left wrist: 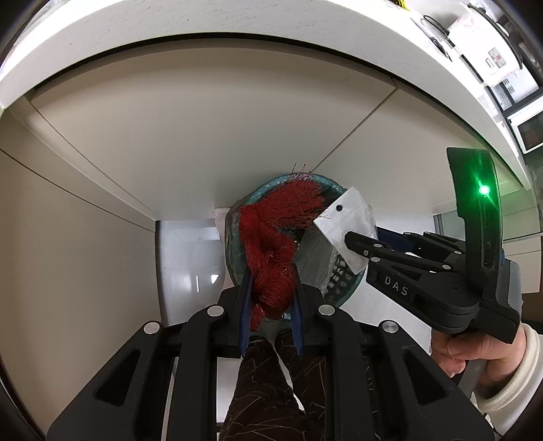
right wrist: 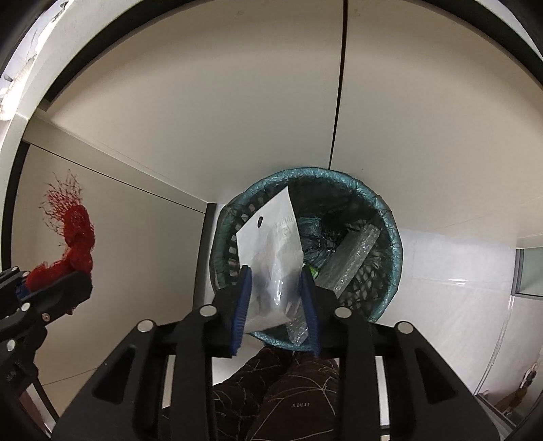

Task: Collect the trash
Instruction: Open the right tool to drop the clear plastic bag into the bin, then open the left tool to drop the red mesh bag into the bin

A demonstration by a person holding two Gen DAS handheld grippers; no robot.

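While a red mesh net (left wrist: 271,251) is pinched by the left gripper (left wrist: 271,288), a clear plastic bag (right wrist: 271,251) is clamped by the right gripper (right wrist: 275,283) above the lined bin (right wrist: 395,237).

Bin mouth (right wrist: 390,217) is open from above, approach path unobstructed over its right half. Inside: a clear plastic wrapper (right wrist: 353,261) leans against the right wall, dark liner bunched around it. Cabinet fronts (right wrist: 203,118) stand right behind the bin, no room on the far side. Countertop edge (left wrist: 237,30) overhangs above. Left side of the mouth is covered by the white pouch (right wrist: 271,251) in the right gripper (right wrist: 275,305). Red mesh net (left wrist: 271,257) in the left gripper (left wrist: 271,305) hangs over the bin's left rim, both grippers near each other. Person's legs (right wrist: 288,400) just beside the near rim; tiled floor (right wrist: 458,271) to the right is free.
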